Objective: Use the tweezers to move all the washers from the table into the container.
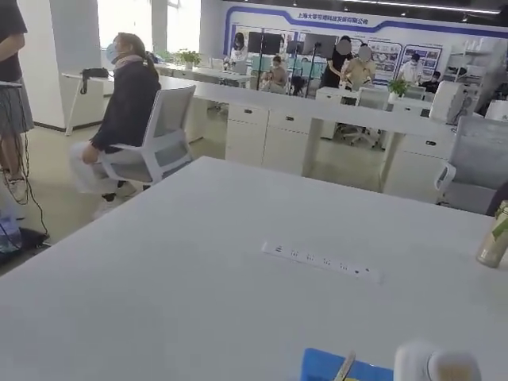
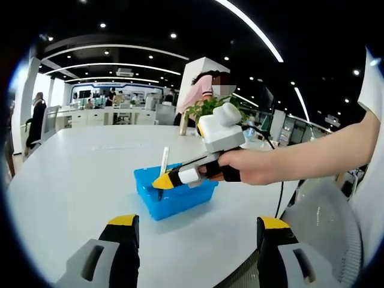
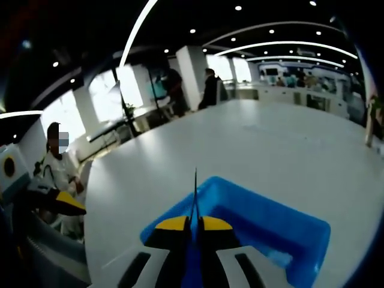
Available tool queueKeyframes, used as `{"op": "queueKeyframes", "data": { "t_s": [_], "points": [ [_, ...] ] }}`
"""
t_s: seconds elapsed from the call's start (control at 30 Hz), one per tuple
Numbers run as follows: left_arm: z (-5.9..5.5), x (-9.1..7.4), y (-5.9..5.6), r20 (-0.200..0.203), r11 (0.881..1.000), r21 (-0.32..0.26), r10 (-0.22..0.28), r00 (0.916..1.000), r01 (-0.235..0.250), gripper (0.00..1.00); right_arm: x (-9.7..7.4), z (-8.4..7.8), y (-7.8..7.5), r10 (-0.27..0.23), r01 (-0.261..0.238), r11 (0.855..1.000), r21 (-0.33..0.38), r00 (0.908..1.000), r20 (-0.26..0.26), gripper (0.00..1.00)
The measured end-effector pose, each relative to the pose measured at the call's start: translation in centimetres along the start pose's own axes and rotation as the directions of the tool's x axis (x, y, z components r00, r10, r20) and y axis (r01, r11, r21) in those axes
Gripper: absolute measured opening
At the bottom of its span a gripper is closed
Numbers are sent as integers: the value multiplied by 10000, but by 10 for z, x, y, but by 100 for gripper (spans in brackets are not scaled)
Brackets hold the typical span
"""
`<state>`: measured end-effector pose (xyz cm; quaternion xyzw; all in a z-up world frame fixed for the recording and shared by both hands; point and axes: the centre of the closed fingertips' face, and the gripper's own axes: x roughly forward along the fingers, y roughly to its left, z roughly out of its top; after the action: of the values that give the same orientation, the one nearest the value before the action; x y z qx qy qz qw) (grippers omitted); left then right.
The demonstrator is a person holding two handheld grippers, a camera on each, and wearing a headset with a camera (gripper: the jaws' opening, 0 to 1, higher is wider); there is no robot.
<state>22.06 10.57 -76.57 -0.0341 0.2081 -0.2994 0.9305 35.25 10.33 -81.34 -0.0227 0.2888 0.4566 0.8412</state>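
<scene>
Just above container [image 2: 180, 201], level right tool [image 2: 161, 181] (with tweezers [image 2: 164, 159])

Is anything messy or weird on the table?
Nothing is spilled or broken. The blue container sits flat on the white table. One slightly odd thing: the tweezers stick up crosswise from the shut right tongs, not in line with them.

The right gripper [image 3: 194, 223] has its two yellow-tipped jaws pressed together on the tweezers [image 3: 195, 191], whose thin dark prongs rise straight up from between them, above the near end of the blue container [image 3: 273, 223]. The container sits on a wide white table [image 3: 240, 141]. At the left edge a yellow jaw tip of the left gripper [image 3: 69, 204] pokes in, with a seated person [image 3: 55, 165] just behind it.
</scene>
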Motion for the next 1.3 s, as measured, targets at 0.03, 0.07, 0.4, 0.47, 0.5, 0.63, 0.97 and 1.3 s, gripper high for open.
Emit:
{"op": "queueKeyframes", "data": {
  "t_s": [0.03, 0.07, 0.4, 0.47, 0.5, 0.63, 0.97, 1.3],
  "points": [
    [0, 0, 0, -17, 10000, -6, 16, 10000, -16, 81, 0, -1, -1, 0, 0, 10000, 7, 10000, 16, 3],
    [-1, 0, 1, -22, 10000, -13, 27, 10000, -27, 81, 0, 0, -5, -2, 1, 10000, 35, 10000, 85, 3],
    [-1, 0, 0, -71, 10000, 18, 50, 10000, -50, 81, -2, -2, 1, -71, 73, 9997, -239, 10000, 70, 4],
    [-1, 0, 0, -70, 10000, 18, 50, 10000, -49, 81, -3, -1, 0, -104, 107, 9995, -305, 9999, 102, 4],
    [-1, -1, 0, -67, 10000, 17, 55, 10000, -55, 81, -4, 1, 0, -118, 122, 9994, -314, 9998, 149, 4],
    [3, -2, -1, 204, 9999, -164, -36, 9998, 39, 82, -10, 16, 4, -111, 135, 9992, -378, 9979, 646, 4],
    [0, -1, -1, 35, 10000, -29, 16, 10000, -16, 82, -36, 50, 13, -74, 195, 9978, -626, 9821, 1882, 4],
    [-1, -2, 0, -53, 9999, 101, 33, 10000, -32, 76, -61, 46, 19, -7, 239, 9950, -972, 9728, 2316, 3]
  ]
}}
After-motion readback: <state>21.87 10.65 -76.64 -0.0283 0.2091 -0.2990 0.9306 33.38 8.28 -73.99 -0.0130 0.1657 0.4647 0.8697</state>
